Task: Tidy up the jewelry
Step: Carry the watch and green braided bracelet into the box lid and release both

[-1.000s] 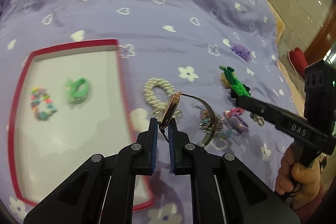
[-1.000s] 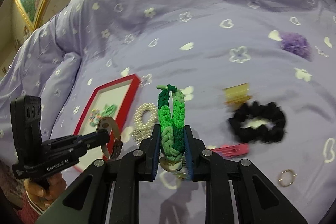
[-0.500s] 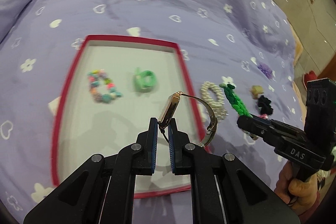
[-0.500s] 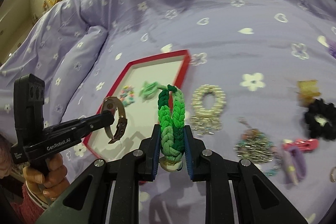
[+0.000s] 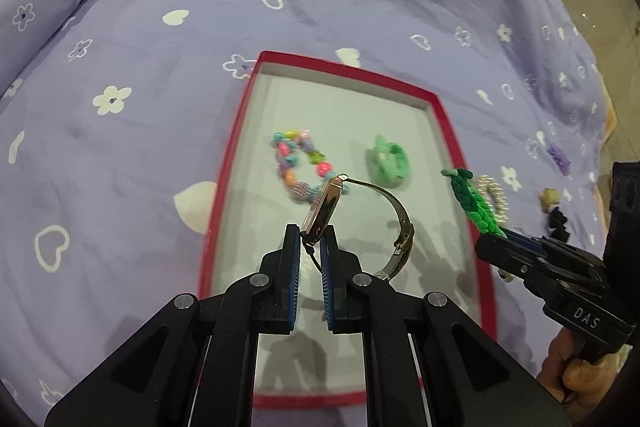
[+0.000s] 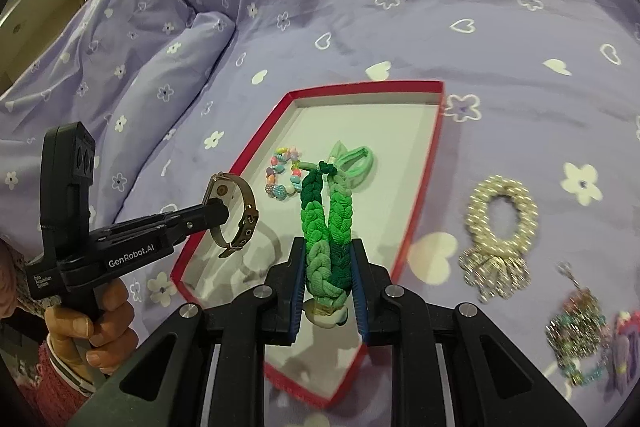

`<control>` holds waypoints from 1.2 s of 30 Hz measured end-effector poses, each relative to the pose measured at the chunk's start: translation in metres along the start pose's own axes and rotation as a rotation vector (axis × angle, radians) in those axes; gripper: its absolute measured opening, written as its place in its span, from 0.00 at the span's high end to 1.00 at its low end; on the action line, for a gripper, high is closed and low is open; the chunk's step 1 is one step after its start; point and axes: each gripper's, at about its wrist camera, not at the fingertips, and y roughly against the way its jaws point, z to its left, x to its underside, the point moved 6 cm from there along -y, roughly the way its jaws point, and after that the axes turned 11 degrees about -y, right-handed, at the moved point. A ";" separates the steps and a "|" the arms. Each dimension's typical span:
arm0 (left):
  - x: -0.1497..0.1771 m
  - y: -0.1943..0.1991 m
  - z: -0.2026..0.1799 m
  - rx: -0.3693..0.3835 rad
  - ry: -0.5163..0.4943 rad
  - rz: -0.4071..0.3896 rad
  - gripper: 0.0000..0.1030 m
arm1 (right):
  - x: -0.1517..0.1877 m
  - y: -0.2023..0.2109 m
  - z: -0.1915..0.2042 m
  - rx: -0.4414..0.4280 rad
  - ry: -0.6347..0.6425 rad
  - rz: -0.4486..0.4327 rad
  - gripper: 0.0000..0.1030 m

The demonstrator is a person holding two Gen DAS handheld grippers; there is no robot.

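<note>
With the left tongs (image 5: pixel 311 259) clamped on the watch (image 5: pixel 326 211) and the right tongs (image 6: pixel 327 293) on the green braid (image 6: pixel 326 227), lower each onto bare floor of the red box (image 5: pixel 440 107) before releasing.

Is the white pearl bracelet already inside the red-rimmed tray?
No, the white pearl bracelet lies on the purple bedspread to the right of the red-rimmed tray, outside its rim.

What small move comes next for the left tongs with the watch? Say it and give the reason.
Probably lower the left tongs a little and open them. They are shut on the watch, which hangs above the bare white floor of the red tray, near the bead bracelet and green hair tie. The right tongs hold a green braid close by, so keep the move straight down.
</note>
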 end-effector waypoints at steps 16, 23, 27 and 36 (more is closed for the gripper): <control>-0.005 -0.040 0.011 -0.044 -0.021 0.089 0.92 | -0.013 -0.054 -0.007 0.085 0.050 0.088 0.80; -0.007 -0.039 0.008 -0.067 -0.031 0.096 0.91 | -0.016 -0.060 -0.003 0.102 0.081 0.101 0.76; -0.009 -0.039 0.008 -0.052 -0.011 0.092 0.81 | -0.017 -0.061 -0.002 0.100 0.082 0.103 0.75; -0.009 -0.030 0.007 -0.084 -0.023 0.079 0.74 | -0.016 -0.054 0.002 0.077 0.063 0.087 0.64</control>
